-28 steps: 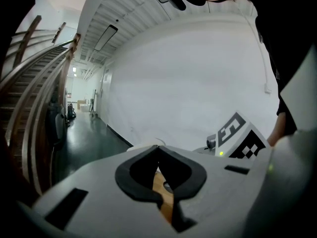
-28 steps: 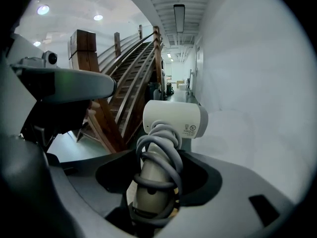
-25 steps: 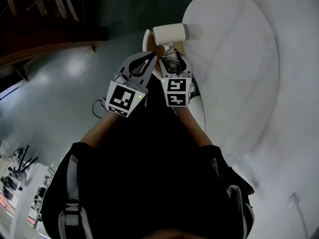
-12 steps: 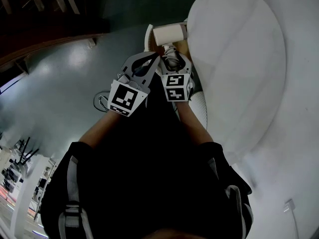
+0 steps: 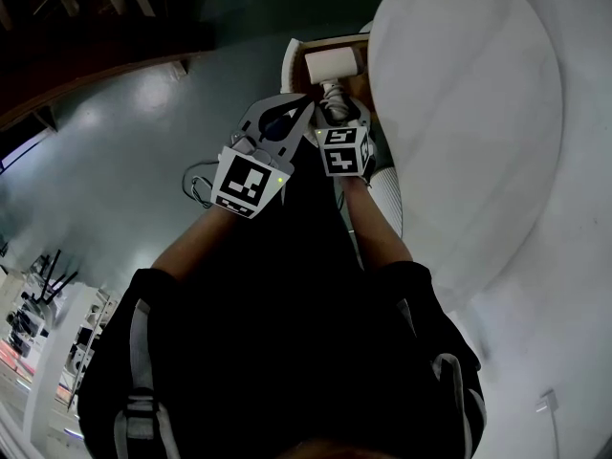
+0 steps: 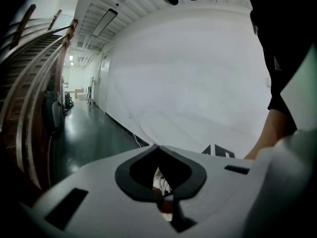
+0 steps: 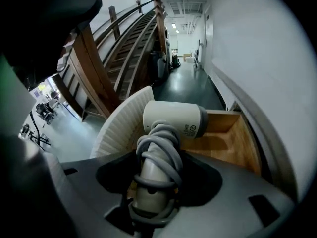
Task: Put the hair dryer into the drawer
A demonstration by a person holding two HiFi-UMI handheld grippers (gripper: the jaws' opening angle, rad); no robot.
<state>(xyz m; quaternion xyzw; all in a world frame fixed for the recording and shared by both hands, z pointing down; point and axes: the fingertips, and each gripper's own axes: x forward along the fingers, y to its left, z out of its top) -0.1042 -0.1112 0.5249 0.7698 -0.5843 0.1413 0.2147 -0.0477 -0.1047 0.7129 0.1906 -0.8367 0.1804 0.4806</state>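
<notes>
**Hair dryer held over the open drawer**

A round white table filled the right side of the head view, with dark glossy floor to its left. The person's black sleeves took up the lower middle, and both arms reached forward toward the table's edge. In the right gripper view, wooden stairs rose behind the scene.

A drawer stood pulled out from under the table's edge. Its bare wooden inside was open to view, and its curved, ribbed white front faced the floor side.

The right gripper pointed steeply down at the drawer, and its jaws were clamped on the handle of the hair dryer. The dryer's cream head was uppermost and lay across the drawer's opening, close to the ribbed front. No view showed whether it touched the wood.

The left gripper sat just beside the right one, on its left. Its jaws were closed tip to tip and held nothing. Through the loop behind the tips a scrap of white and brown showed, too small to name.

A grey cord was wound in several loops round the dryer's handle, between the right jaws.
</notes>
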